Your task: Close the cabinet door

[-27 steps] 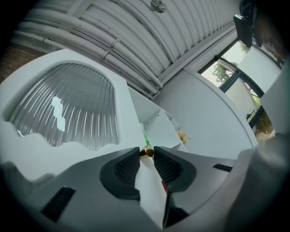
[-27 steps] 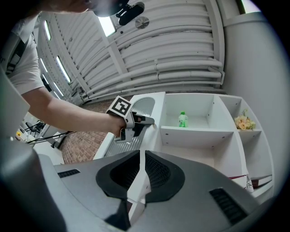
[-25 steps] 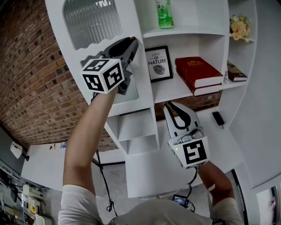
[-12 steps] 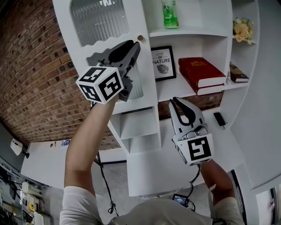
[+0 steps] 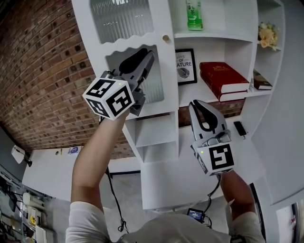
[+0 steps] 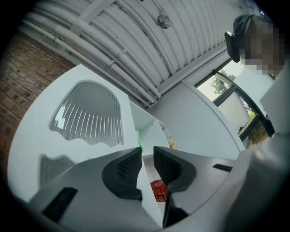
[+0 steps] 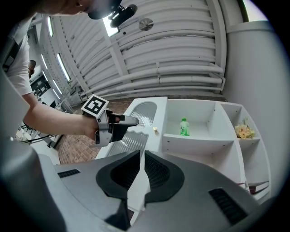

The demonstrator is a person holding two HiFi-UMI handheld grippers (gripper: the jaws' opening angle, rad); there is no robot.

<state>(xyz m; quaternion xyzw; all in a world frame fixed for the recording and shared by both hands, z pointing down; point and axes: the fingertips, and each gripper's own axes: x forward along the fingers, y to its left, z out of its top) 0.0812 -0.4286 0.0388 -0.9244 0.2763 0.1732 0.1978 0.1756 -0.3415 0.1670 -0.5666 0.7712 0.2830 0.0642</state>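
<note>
The white cabinet door [image 5: 130, 52] with ribbed glass panes and a small brass knob [image 5: 166, 38] stands partly swung across the shelves. My left gripper [image 5: 148, 58] is shut, its tips pressed against the door's lower pane; in the left gripper view [image 6: 147, 152] the door's edge runs just past the jaws. My right gripper [image 5: 197, 104] is shut on nothing and hangs lower, in front of the shelf unit, apart from the door. The right gripper view shows the door [image 7: 141, 118], its knob [image 7: 155, 129] and the left gripper [image 7: 133, 120] on it.
Open shelves to the door's right hold a green bottle [image 5: 194, 14], a framed print [image 5: 186, 66], a red book [image 5: 223, 78] and flowers [image 5: 268, 35]. A brick wall [image 5: 42, 80] lies to the left. A small dark object [image 5: 240, 128] rests on the lower ledge.
The door has swung rightward with my left gripper on it and now covers the print's left edge. The right gripper kept its pose.
</note>
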